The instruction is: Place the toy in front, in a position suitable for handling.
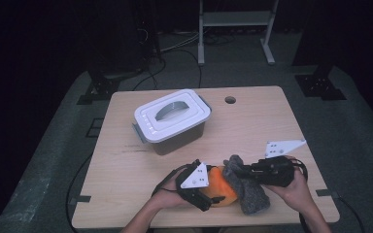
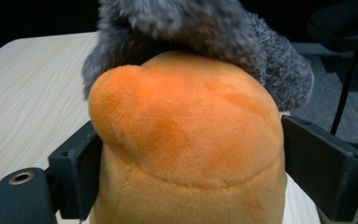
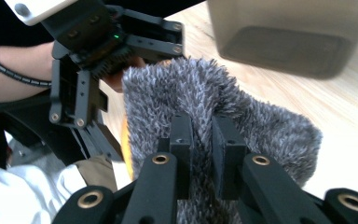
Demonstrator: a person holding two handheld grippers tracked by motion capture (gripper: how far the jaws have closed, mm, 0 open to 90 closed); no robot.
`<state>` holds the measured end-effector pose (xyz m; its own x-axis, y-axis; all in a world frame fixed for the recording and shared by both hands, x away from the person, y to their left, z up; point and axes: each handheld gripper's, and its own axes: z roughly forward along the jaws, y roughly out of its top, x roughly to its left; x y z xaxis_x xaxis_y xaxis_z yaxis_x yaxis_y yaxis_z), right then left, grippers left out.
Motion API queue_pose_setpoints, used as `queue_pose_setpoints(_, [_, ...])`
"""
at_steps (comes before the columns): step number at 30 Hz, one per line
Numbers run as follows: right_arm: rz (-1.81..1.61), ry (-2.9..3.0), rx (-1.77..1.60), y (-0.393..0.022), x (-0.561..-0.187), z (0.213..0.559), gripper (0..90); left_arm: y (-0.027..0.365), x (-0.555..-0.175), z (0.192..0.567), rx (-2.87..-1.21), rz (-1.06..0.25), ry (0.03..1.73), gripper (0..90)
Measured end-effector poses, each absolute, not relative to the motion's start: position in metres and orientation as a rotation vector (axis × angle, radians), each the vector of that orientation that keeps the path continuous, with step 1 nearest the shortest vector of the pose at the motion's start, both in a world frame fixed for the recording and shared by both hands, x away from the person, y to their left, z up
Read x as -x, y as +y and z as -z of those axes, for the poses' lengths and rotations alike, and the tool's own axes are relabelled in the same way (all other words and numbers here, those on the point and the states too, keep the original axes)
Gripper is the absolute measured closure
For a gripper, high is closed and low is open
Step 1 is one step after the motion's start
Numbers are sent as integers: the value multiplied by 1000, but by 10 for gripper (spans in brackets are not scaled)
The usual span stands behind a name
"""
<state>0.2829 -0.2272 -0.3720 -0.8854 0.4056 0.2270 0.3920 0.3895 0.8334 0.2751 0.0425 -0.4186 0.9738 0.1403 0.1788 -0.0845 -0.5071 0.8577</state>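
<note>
An orange plush toy (image 1: 218, 187) (image 2: 186, 140) sits near the table's front edge between the jaws of my left gripper (image 1: 212, 199) (image 2: 191, 154), which press on both its sides. A grey fuzzy cloth cover (image 1: 247, 189) (image 2: 200, 28) (image 3: 261, 126) drapes over the toy's far side. My right gripper (image 1: 235, 171) (image 3: 200, 135) comes in from the right and is shut on a pinch of that grey fuzz. In the right gripper view the left gripper (image 3: 88, 70) stands just behind the cloth, and a sliver of the orange toy (image 3: 127, 149) peeks out at the cloth's left edge.
A grey storage box with a white handled lid (image 1: 172, 119) (image 3: 289, 32) stands at the middle left of the wooden table (image 1: 272, 126). A round cable hole (image 1: 230, 100) lies near the far edge. Cables trail off the table's front left.
</note>
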Motion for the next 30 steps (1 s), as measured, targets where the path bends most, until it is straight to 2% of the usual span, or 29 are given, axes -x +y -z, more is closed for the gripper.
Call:
queue_pose_setpoints(4, [-1519, 2644, -720, -218, -281, 375, 796, 45, -276, 420, -2087, -272, 39, 123])
queue_pose_setpoints(12, [-1472, 2686, -801, -237, -286, 383, 795, 45, -276, 419, -2076, -236, 43, 128])
queue_pose_setpoints(22, [-1518, 2657, -680, -210, -278, 368, 794, 37, -264, 421, -2109, -314, -84, 142])
queue_pose_setpoints(30, [-1544, 2662, -776, -227, -287, 381, 798, 43, -272, 421, -2085, -291, -23, 159])
